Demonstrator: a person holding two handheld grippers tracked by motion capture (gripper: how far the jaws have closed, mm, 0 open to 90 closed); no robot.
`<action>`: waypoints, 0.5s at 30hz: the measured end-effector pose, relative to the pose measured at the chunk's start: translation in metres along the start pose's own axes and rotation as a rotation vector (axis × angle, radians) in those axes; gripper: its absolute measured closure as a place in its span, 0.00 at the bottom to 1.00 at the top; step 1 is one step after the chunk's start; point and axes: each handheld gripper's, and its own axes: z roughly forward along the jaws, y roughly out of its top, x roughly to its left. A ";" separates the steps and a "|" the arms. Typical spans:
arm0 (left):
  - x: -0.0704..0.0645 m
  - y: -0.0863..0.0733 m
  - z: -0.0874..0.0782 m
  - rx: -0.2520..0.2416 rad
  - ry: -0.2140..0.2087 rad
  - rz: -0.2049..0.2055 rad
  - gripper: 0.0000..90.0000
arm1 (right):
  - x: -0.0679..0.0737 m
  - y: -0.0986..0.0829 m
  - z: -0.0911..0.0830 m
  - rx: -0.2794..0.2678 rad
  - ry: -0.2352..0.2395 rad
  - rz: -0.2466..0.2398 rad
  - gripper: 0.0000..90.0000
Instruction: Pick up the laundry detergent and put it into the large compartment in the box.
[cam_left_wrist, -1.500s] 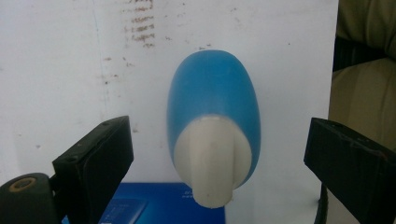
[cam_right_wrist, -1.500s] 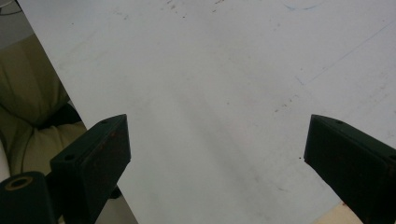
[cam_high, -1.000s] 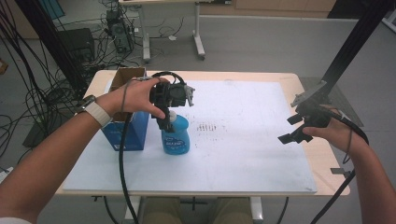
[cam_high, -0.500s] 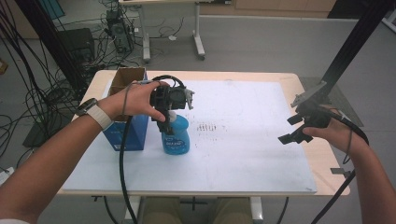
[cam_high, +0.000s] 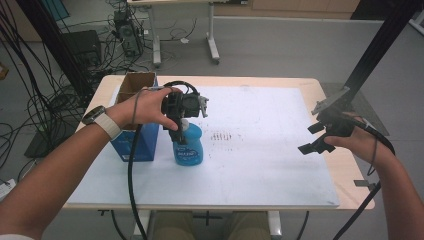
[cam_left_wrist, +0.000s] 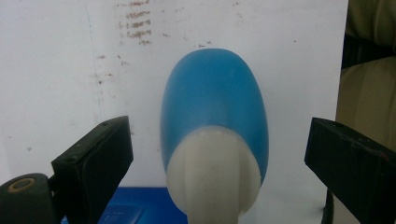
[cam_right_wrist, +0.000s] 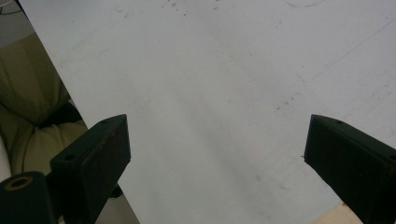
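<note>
High view — bottle: we see a blue bottle (cam_high: 188, 146) upright on the white sheet (cam_high: 260, 165) that covers the desk (cam_high: 345, 165), towards the desk's left edge and about midway between front and back.
High view — box: a blue box (cam_high: 141, 142) with an open cardboard top stands just beside the bottle, nearer the left edge; we cannot tell if the two touch.
High view — left gripper: our left gripper (cam_high: 181, 131) hangs right over the bottle's top, held in the left hand (cam_high: 150, 107), a watch on that wrist.
High view — right gripper: our right gripper (cam_high: 314, 138) hovers near the desk's right edge, well apart from the bottle, jaws spread.
Left gripper view — bottle: the white cap (cam_left_wrist: 214, 175) and blue shoulder sit between the two black jaws.
Left gripper view — jaws: spread wide, a clear gap on either side of the cap — nothing is gripped.
Right gripper view — jaws: wide apart over bare white sheet (cam_right_wrist: 224, 93), holding nothing.
Right gripper view — edge: a sliver of the wooden desk (cam_right_wrist: 334, 218) shows at the bottom.
</note>
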 end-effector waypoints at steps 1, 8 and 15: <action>0.000 0.000 0.000 0.001 0.000 -0.001 0.09 | 0.000 0.000 0.000 0.000 0.000 0.000 0.08; 0.000 -0.001 -0.001 0.000 0.002 -0.004 0.09 | 0.000 0.001 0.000 0.001 0.001 -0.001 0.08; 0.000 -0.001 -0.001 -0.005 0.006 -0.008 0.09 | 0.000 0.001 0.001 0.001 0.001 -0.002 0.08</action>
